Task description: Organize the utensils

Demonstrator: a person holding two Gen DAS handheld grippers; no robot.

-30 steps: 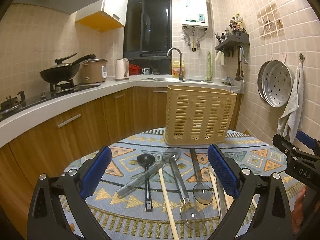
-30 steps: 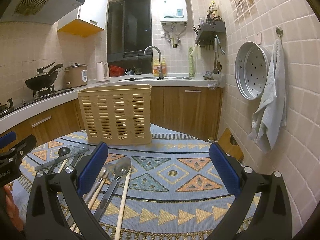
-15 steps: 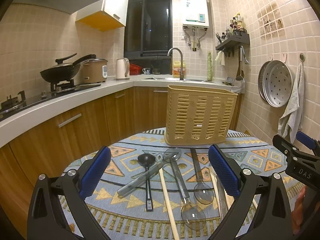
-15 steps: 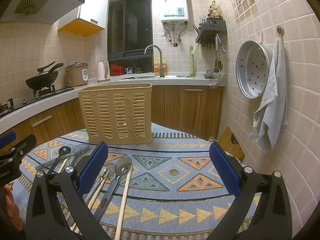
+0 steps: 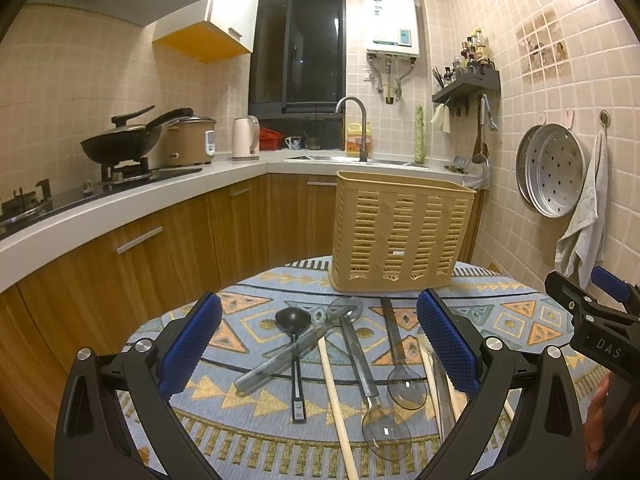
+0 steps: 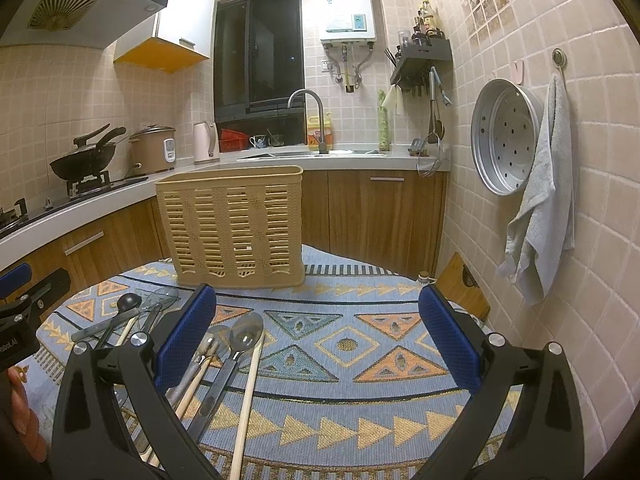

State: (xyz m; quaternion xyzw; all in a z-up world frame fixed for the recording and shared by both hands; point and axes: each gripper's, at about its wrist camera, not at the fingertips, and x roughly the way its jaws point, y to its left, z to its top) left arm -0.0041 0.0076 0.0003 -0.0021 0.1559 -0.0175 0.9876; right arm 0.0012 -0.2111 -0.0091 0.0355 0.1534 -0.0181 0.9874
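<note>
We hold the left gripper (image 5: 320,344) and right gripper (image 6: 320,340) spread apart, empty, above loose spoons and chopsticks (image 5: 368,364) lying before the upright beige slatted plastic basket (image 5: 400,236). No pickup has begun; next requires closing on one handle.

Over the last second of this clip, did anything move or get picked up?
Nothing visibly changed. Both tools, left and right, remain open and empty above the table; the utensils still lie loose on the patterned cloth in front of the beige basket.
</note>
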